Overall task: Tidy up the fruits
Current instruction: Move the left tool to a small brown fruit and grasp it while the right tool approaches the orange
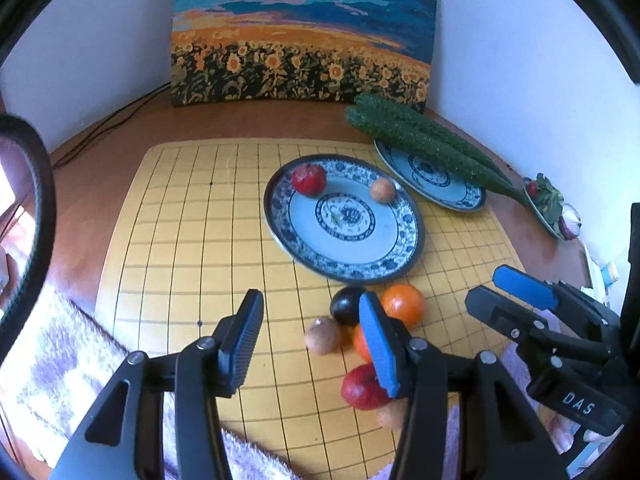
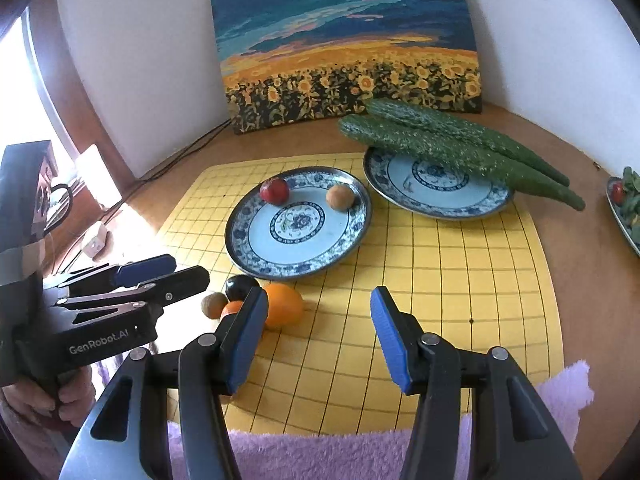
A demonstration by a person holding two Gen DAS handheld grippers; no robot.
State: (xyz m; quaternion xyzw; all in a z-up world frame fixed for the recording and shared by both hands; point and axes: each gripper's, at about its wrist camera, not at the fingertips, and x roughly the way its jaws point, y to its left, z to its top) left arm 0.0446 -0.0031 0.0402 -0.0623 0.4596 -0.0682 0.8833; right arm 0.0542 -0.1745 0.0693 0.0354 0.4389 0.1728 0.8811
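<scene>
A sunflower painting leans against the wall, far ahead of the tool. Two cucumbers lie across a patterned plate ahead and to the right. A yellow grid mat covers the desk; a purple towel lies nearest.

small orange half hidden behind left gripper, salad plate cut off by frame edge
</scene>
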